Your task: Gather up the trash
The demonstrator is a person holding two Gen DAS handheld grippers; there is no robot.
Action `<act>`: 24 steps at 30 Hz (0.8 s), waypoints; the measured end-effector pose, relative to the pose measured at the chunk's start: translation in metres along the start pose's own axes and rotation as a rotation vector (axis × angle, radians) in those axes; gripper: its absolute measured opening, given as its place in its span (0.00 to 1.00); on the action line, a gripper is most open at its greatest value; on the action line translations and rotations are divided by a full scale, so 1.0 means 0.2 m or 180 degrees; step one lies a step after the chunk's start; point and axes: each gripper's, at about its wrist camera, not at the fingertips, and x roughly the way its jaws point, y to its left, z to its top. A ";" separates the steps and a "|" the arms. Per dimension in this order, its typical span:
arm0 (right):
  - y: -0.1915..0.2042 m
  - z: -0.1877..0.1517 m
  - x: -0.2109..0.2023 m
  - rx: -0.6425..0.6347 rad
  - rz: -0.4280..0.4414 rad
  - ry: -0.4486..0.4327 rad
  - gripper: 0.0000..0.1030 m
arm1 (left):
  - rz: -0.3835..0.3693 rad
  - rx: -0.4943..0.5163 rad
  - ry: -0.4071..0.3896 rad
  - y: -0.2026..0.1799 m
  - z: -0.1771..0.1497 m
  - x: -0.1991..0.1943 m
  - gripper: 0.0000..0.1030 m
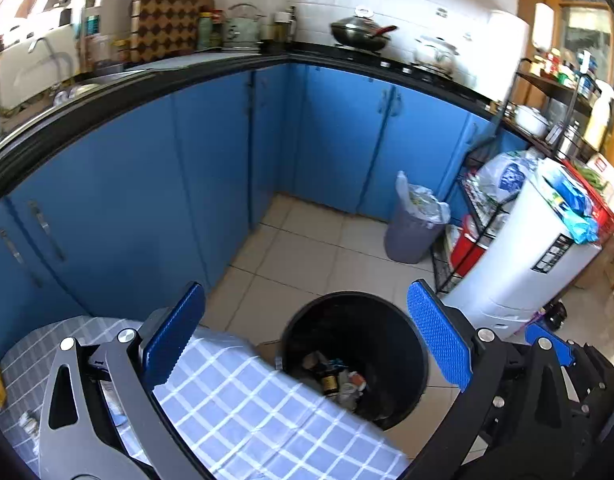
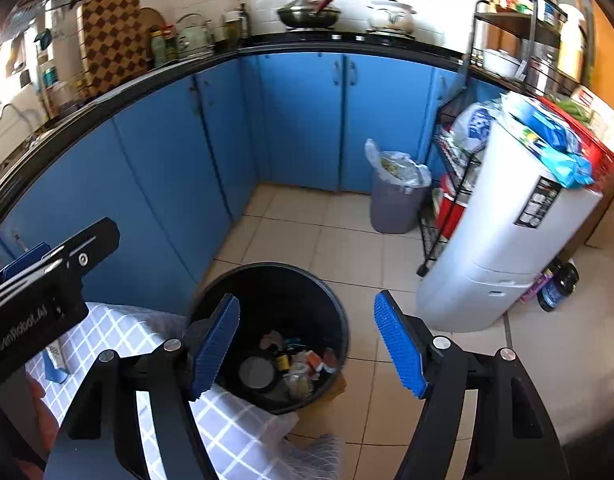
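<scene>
From the left wrist, I see my left tool (image 1: 307, 344) with its blue pads spread wide apart, nothing between them. It hangs over the edge of the counter (image 1: 243, 408), which wears a blue-and-white checked cloth. Just beyond that edge, on the tiled floor, stands the black bin (image 1: 359, 356), open at the top; the trash (image 1: 335, 380) lies at its bottom, a dark jar and crumpled wrappers among it. Farther from the black bin, against the blue cabinets (image 1: 147, 184), stands a grey bin (image 1: 413, 236) lined with a white bag. A white appliance (image 1: 523, 256) stands to the right of the black bin.

From the right wrist, my right tool (image 2: 307, 344) is likewise apart and holds nothing. The black bin (image 2: 273, 292) sits directly under it, touching the cloth-covered counter (image 2: 235, 432), and the trash (image 2: 291, 364) shows clearly inside: a round lid, a small jar, wrappers. My left tool (image 2: 47, 276) juts in at the left of the black bin, above the counter; from here I cannot tell its opening.
</scene>
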 end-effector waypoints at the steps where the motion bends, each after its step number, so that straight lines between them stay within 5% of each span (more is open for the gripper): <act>1: 0.04 0.01 0.00 -0.0035 0.0034 -0.0004 0.66 | 0.0042 -0.0028 -0.0006 0.04 0.00 -0.02 0.96; 11: 0.61 -0.07 0.03 -0.0631 0.0597 0.0057 0.66 | 0.0694 -0.0440 0.0045 0.58 -0.18 -0.23 0.96; 24: 1.26 -0.43 -0.06 -0.1464 0.1298 0.0326 0.66 | 0.1512 -0.1036 0.0180 1.19 -0.59 -0.63 0.96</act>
